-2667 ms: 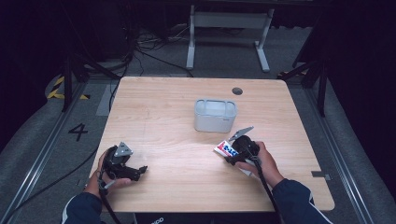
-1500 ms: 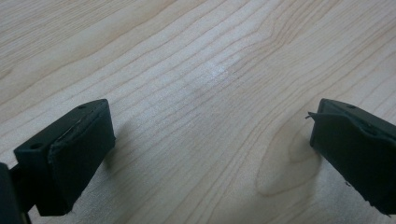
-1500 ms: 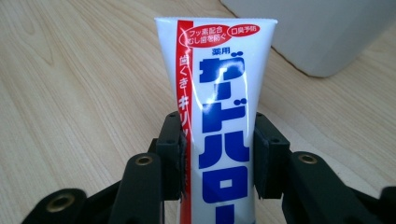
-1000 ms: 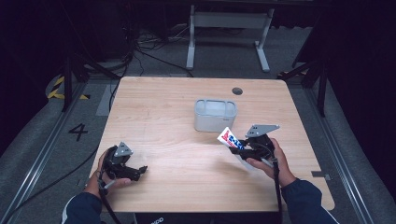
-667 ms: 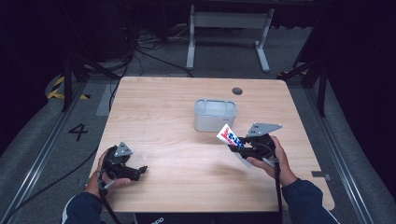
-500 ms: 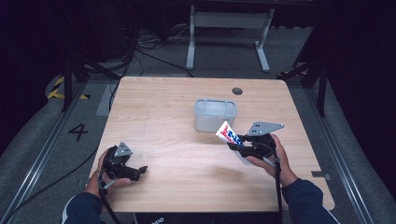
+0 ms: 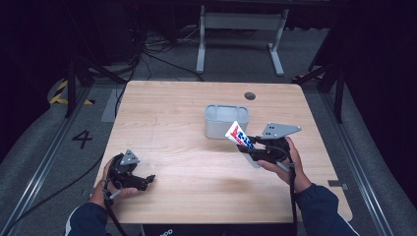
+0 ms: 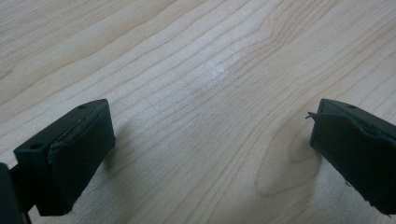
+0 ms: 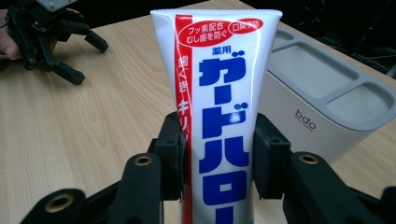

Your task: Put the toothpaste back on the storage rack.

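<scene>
Right gripper (image 7: 250,146) sits at the table's right half, jaws clamped on a toothpaste tube (image 7: 239,135); the right gripper view has the tube (image 9: 219,102) standing upright between the two pads, white with a red stripe and blue lettering, flat crimped end uppermost. In the high view the tube's top end lies just beside the lower right corner of a grey holder (image 7: 226,120), apparently clear of it, though touching cannot be ruled out. The holder (image 9: 327,107) is a rounded box with separate top compartments, and it is the only thing standing close to the tube. Left gripper (image 7: 143,181) rests low at the near left corner, well apart from holder and tube; its jaws are spread wide over bare wood (image 8: 201,93), nothing between them. Open tabletop runs between the two grippers and across the whole far half behind the holder. A dark round hole (image 7: 250,96) sits near the far edge. Table (image 7: 162,108) is pale wood with rounded corners. Beyond it, grey floor, loose cables (image 7: 147,54), a white metal frame (image 7: 241,29), a painted "4" (image 7: 81,139) at left; surrounding room dark.
</scene>
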Demonstrator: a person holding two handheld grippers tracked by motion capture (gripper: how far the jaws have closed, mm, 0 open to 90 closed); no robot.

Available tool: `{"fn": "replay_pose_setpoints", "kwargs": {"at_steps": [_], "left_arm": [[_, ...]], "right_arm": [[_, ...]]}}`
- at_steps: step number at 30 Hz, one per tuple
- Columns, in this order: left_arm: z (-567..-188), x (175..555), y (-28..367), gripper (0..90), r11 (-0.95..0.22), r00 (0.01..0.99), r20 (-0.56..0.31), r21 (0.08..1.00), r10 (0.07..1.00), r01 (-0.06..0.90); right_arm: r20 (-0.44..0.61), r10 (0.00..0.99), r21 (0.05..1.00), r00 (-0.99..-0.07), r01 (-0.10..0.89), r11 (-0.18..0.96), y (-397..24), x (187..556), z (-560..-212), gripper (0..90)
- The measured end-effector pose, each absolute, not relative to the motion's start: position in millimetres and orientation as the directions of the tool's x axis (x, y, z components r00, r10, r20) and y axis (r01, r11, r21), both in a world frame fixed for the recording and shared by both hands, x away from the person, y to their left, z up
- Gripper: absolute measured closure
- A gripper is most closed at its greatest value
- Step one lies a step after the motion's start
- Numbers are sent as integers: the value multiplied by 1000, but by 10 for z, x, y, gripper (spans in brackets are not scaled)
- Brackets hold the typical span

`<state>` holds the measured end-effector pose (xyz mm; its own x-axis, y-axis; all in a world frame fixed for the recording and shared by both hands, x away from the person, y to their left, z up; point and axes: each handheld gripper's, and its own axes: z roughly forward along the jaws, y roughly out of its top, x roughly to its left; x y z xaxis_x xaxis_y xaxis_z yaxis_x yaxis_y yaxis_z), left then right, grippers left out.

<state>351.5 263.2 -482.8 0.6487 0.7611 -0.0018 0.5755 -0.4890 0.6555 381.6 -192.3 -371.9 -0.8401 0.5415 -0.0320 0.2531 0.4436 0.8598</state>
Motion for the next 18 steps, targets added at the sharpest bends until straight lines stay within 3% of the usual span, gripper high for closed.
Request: {"fn": "replay_pose_setpoints", "kwargs": {"at_steps": [18], "left_arm": [[-4827,3511,2630,3,-486,643,3,656,766,577]], "right_arm": [[-49,536,892,-843,205,403,-1708,4014,-3461,617]]}}
